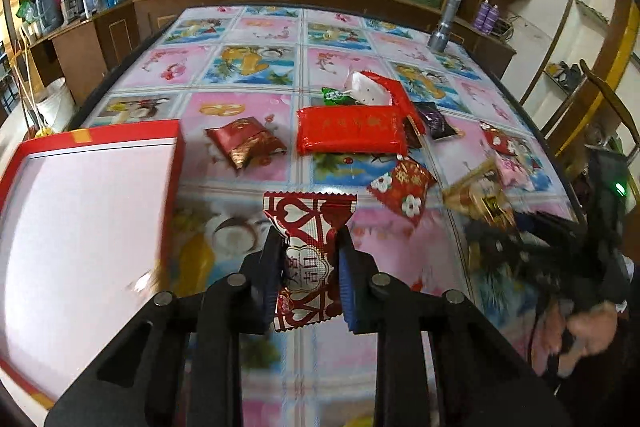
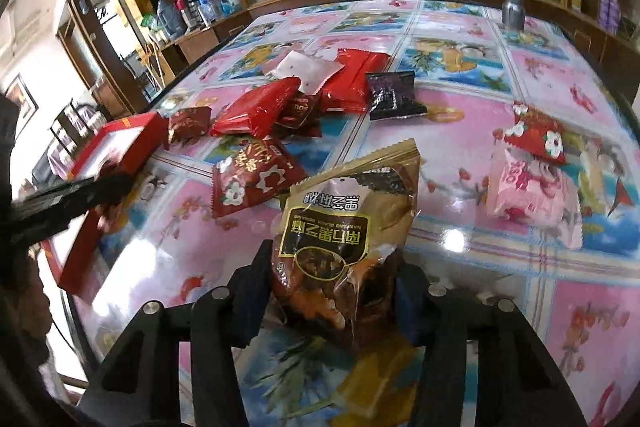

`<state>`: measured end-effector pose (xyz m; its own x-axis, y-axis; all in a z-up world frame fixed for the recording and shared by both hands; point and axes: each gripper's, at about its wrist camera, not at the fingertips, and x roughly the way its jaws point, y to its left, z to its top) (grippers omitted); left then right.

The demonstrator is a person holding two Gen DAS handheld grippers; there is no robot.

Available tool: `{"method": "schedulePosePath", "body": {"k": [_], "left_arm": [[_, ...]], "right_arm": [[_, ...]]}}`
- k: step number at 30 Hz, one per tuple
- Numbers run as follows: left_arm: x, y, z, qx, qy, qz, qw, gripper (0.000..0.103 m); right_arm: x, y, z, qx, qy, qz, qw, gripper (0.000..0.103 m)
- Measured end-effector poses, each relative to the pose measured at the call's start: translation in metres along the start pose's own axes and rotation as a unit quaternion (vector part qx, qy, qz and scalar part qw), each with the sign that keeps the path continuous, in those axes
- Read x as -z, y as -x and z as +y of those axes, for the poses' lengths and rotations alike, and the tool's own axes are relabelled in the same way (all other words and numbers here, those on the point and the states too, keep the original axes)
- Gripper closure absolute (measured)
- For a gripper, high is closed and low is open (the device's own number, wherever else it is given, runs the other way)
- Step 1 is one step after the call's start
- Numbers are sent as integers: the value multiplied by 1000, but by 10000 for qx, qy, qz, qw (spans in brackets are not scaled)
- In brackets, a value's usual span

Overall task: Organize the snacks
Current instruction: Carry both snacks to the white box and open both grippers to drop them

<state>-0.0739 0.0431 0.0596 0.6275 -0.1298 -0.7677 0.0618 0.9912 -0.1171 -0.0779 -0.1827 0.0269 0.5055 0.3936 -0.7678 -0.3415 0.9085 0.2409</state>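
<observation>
The left gripper [image 1: 308, 263] was closed tight on a small red-and-white snack packet [image 1: 308, 227], and the packet stood up between its two fingers, lifted above the table [image 1: 256, 27] with the flowered plastic cover. To the left of it, at the table's edge, lay the red box [image 1: 80, 195] with its pale inside open upward; the packet was near the box but not over it. The right gripper [image 2: 334, 267] held a gold and brown snack bag [image 2: 348, 223] between its fingers, and the pads seemed to press on the lower part of the bag, so the opening was middle-wide, as wide as the bag. This bag pointed upward and away from the gripper. Further on the table the other snacks waited in a loose group: a long red pack [image 1: 350, 129], a white packet [image 1: 370, 89] partly on top of it, a dark purple packet [image 1: 436, 121], a small dark red packet [image 1: 246, 141] and a red packet with white flowers [image 1: 402, 189]. More to the right lay a pink packet [image 2: 528, 193], touching another red flowered one [image 2: 538, 137]. A metal flashlight [image 1: 442, 27] stood upright at the far side of the table.
</observation>
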Motion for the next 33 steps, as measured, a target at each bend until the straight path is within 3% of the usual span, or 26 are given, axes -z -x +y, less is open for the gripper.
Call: {"method": "schedulePosePath", "body": {"k": [3,7,12,19,27,28,31,33], "left_arm": [[6,23,13,-59,-6,-202,9998,81],[9,48,35,-441,-108,-503,9977,80],[20,62,76,-786,-44,-538,9954,80],[47,61,130,-1232,168,-264,9919,80],[72,65,168,-1609,420,-67,9861,79],[74,66,172,-1686,430,-69,9847,76],[78,74,184,-1869,537,-112,9808,55],[79,82,191,-1890,641,-253,9796,50]], "right_arm": [[1,3,-4,-33,-233,19,9997,56],[1,15,-6,-431,-598,-32,9973,59],[-5,32,8,-1481,-927,-220,9844,59],[-30,16,107,-1923,-189,16,9812,59],[-46,-36,241,-2521,460,400,9658,59],[-47,-41,252,-2550,474,449,9647,59],[-44,-56,277,-2378,555,604,9678,55],[-42,-58,282,-2409,545,687,9666,55]]}}
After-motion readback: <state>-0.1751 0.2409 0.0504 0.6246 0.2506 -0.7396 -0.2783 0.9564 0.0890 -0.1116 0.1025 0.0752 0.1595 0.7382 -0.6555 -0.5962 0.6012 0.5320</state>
